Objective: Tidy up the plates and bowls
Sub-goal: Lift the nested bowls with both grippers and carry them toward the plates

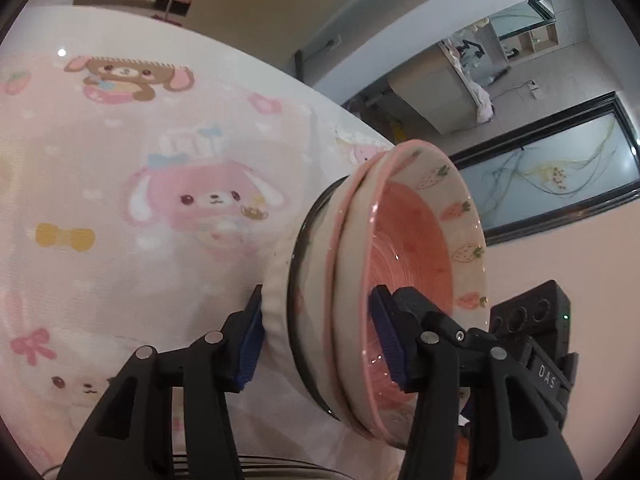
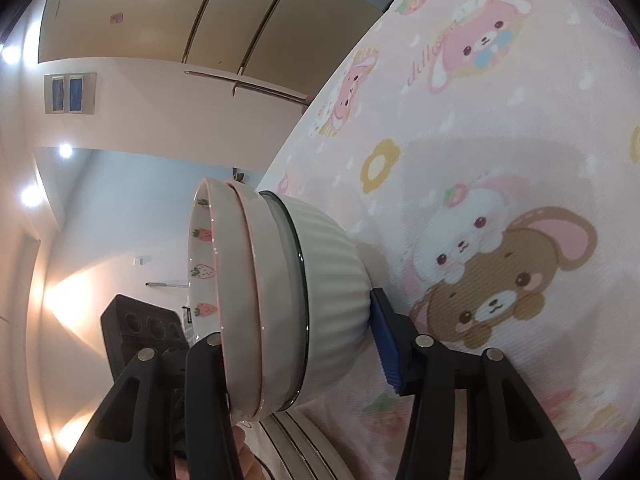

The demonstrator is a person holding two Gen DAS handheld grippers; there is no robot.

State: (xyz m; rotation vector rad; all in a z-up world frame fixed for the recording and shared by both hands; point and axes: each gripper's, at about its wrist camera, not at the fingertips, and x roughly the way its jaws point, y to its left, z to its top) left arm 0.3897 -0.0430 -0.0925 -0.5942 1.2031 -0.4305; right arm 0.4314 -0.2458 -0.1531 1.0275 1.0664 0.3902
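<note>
Both grippers, left gripper point(image 1: 320, 340) and right gripper point(image 2: 296, 344), half-open, straddle the stacked bowls point(image 1: 360, 280): heavy, glazed-slick, breakable ceramic, best clamped across the rim stack; firm contact unclear.

Two bowls point(image 1: 416, 248) nested in a ribbed bowl point(image 2: 332, 280), stack between both grippers' fingers, left gripper point(image 1: 320, 344) and right gripper point(image 2: 300, 356) on opposite sides, plates point(image 2: 296, 436) below, on the counter point(image 1: 120, 200)

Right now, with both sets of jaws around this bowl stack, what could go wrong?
1. The pink strawberry bowls only nest loosely in the ribbed white bowl; tilting could slide them out.
2. The left gripper and right gripper straddle opposite sides; uneven motion could twist the stack.
3. More dish rims lie just beneath; lowering carelessly could chip them.
</note>
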